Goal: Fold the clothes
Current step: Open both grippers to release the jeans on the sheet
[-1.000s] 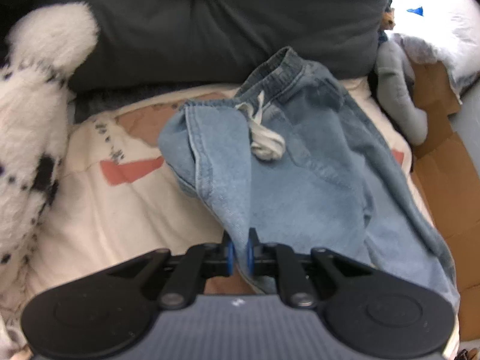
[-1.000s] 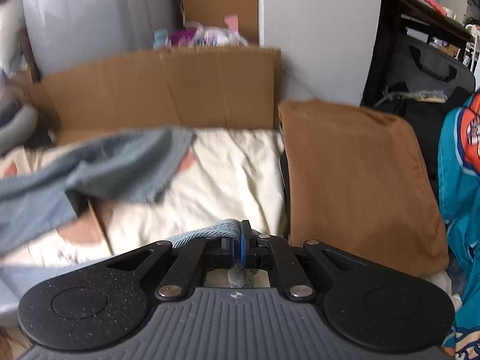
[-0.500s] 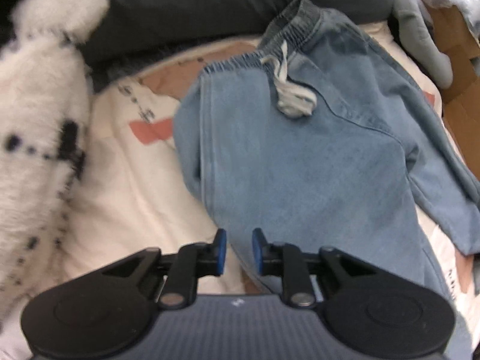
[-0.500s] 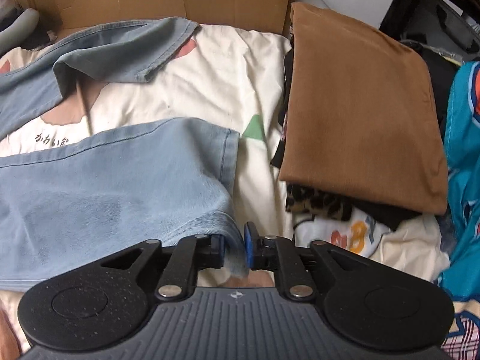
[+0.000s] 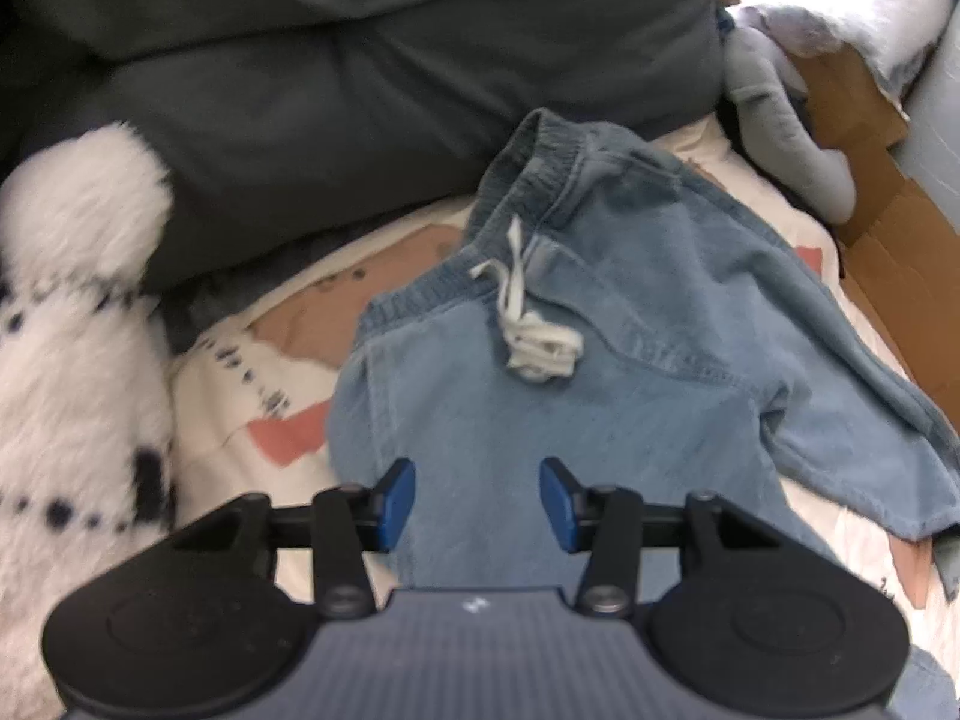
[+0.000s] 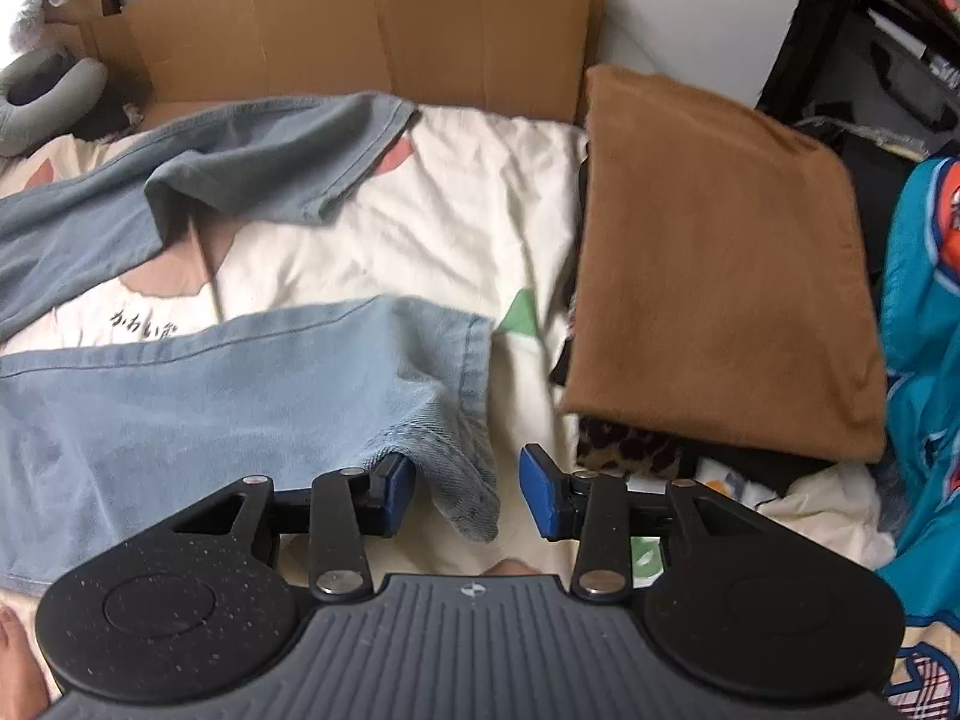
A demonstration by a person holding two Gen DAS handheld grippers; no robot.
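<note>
Bedsheet under jeans (both tools spread).

Spread across the bed: jeans, waistband toward the pillow at the head edge, one leg hem beside the folded stack on the right, cardboard behind along the far edge.

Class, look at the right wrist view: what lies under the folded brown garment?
Under the folded brown garment, a leopard-print fabric and a black fabric stick out at its near edge, on the cream bedsheet. How far they extend beneath is covered.
</note>
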